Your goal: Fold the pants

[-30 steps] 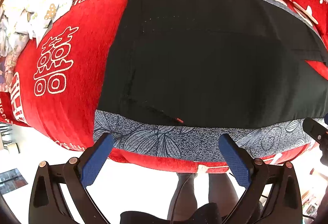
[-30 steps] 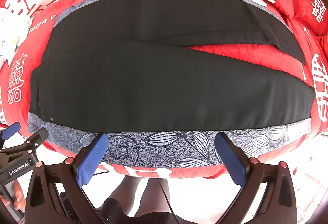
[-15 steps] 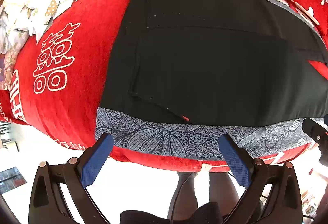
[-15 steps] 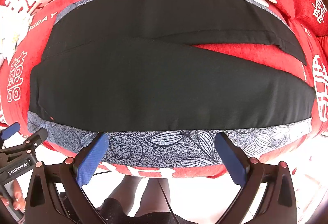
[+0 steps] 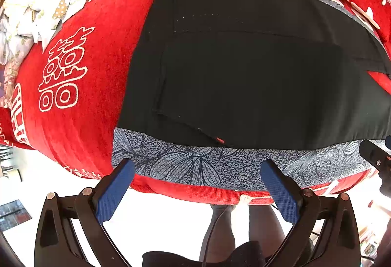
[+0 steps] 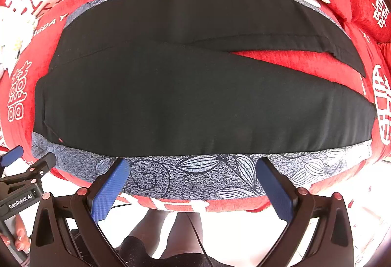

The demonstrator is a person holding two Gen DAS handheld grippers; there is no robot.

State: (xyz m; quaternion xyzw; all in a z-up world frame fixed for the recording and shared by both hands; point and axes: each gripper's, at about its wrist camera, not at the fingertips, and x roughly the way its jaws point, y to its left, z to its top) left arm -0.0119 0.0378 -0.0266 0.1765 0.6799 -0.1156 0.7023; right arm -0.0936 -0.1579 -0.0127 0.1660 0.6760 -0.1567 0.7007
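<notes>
a pile of white patterned cloth is lying at the far left, on a red cover printed with white characters. the red cover is draping over a cushioned seat and showing on every side of the scene.

moving right, a grey leaf-print mat is spreading across the red cover, its near edge running along the front of the seat. black pants are lying flat on top of this mat — the waist end is sitting toward the left, where a pocket outline with a small red tag is showing near the front edge. in the right wrist view the pants are stretching across most of the picture, and the two legs are parting toward the right, with a wedge of red cover showing between them.

the left gripper is hovering at the front edge of the seat, just short of the mat, its two blue fingers spread wide with nothing between them. it is not touching the pants.

further right, the right gripper is hovering in the same way over the front strip of the mat — released, blue fingers wide apart, gripping nothing. the left gripper is also showing at the left edge of this view, beside the seat front.

below both grippers, the person's legs are standing on a pale floor.
</notes>
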